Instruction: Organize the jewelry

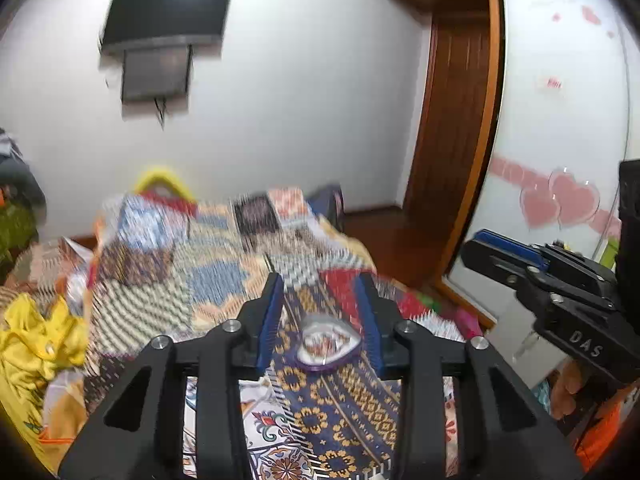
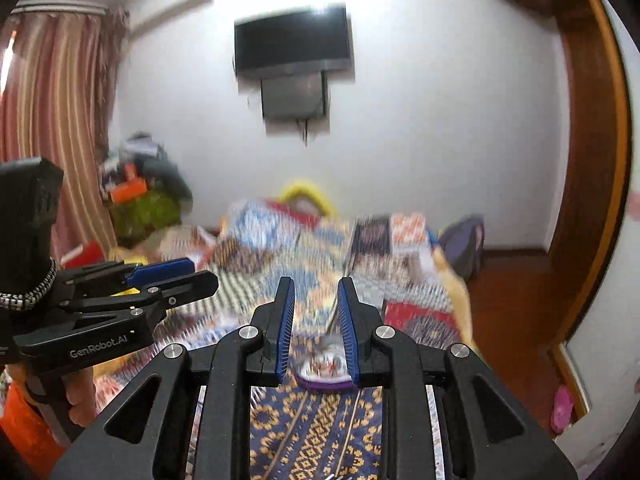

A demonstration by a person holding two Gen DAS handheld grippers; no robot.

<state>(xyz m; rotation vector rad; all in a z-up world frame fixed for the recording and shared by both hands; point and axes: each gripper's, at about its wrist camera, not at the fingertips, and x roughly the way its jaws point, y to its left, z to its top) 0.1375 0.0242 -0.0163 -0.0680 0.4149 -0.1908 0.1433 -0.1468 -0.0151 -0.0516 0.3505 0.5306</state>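
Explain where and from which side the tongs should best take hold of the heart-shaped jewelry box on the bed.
Probably grip the heart-shaped box across its purple rim, descending from above. It lies flat on the bedspread, so only its outer sides offer opposed faces. The left tongs are open widely enough.

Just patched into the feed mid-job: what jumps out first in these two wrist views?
A heart-shaped jewelry box with a purple rim lies on the busy patchwork bedspread, framed between the open fingers of the left gripper. The right gripper also points at it, its jaws apart, and holds nothing. Farther back, a dark television hangs on the white wall, and everything is motion-blurred.
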